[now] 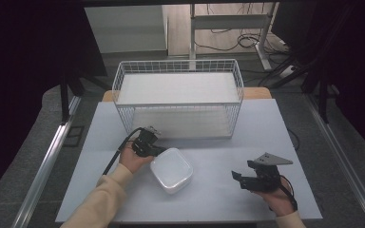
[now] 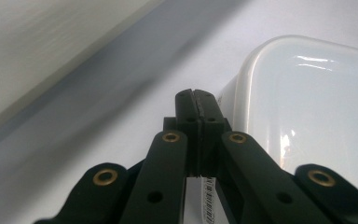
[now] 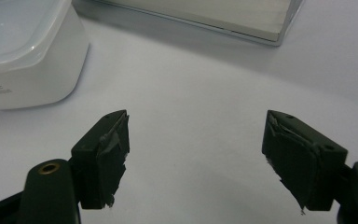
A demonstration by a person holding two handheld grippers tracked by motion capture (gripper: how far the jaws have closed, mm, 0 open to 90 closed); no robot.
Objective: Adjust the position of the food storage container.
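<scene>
A white square lidded container (image 1: 171,170) with rounded corners sits on the pale table (image 1: 218,142), in front of the wire basket. My left gripper (image 1: 156,150) lies low at the container's near-left side, with a hand behind it. In the left gripper view its jaws (image 2: 196,100) press flat together with nothing between them, right beside the container's wall (image 2: 307,102). My right gripper (image 1: 240,180) rests to the right of the container, jaws pointing left toward it. The right gripper view shows this gripper (image 3: 196,154) wide open above bare table, with the container (image 3: 23,56) at upper left.
A white wire basket (image 1: 178,97) with a pale board on its floor stands at the back of the table. Its lower front edge (image 3: 223,18) runs beyond the right gripper. Black cables trail from both grippers. The table's front edge lies near the forearms.
</scene>
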